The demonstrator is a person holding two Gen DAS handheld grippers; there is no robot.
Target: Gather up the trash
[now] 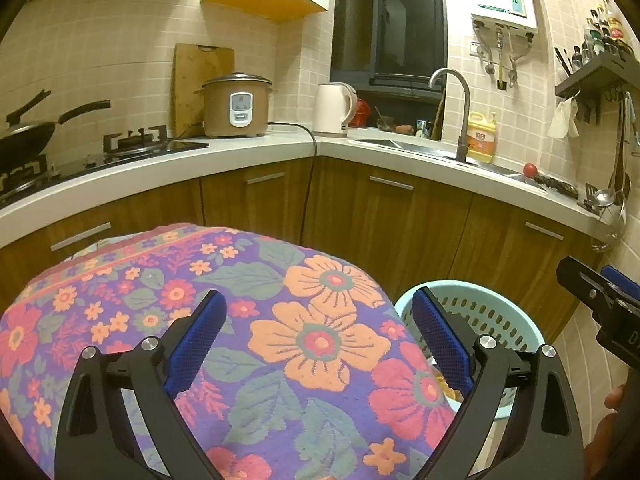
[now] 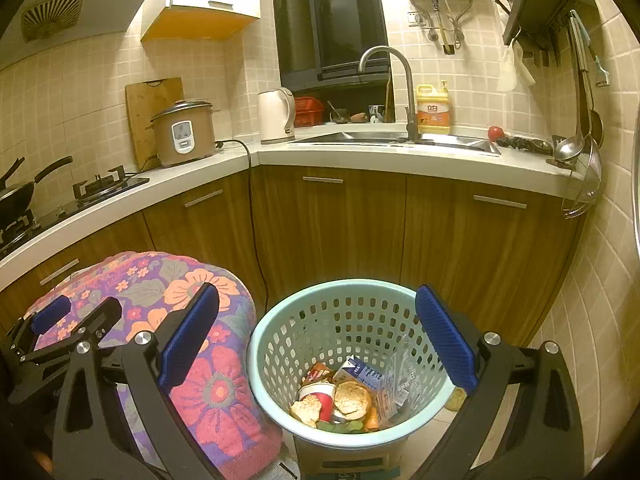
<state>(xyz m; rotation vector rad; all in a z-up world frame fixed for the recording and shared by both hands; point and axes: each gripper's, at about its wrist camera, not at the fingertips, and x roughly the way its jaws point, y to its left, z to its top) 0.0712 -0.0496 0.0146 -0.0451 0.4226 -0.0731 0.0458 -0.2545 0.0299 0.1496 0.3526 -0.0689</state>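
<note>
Beside the floral cloth [image 2: 208, 384], you held your right tool [image 2: 316, 344] apart and empty directly above the trash basket [image 2: 336, 292], already holding scraps; your left tool [image 1: 318, 340], also apart, hung left over cloth

The laundry-style trash basket [image 2: 344, 320] is pale teal plastic, perforated and smooth. At its nine o'clock, the floral cloth [image 2: 216, 380] looks like looped, matt terry. Cabinet doors [image 2: 328, 232] at twelve o'clock show glossy wood grain. The faucet [image 2: 400, 80] is brushed metal. Gripper pads [image 2: 446, 340] are blue, finely textured rubber on matt black arms.
</note>
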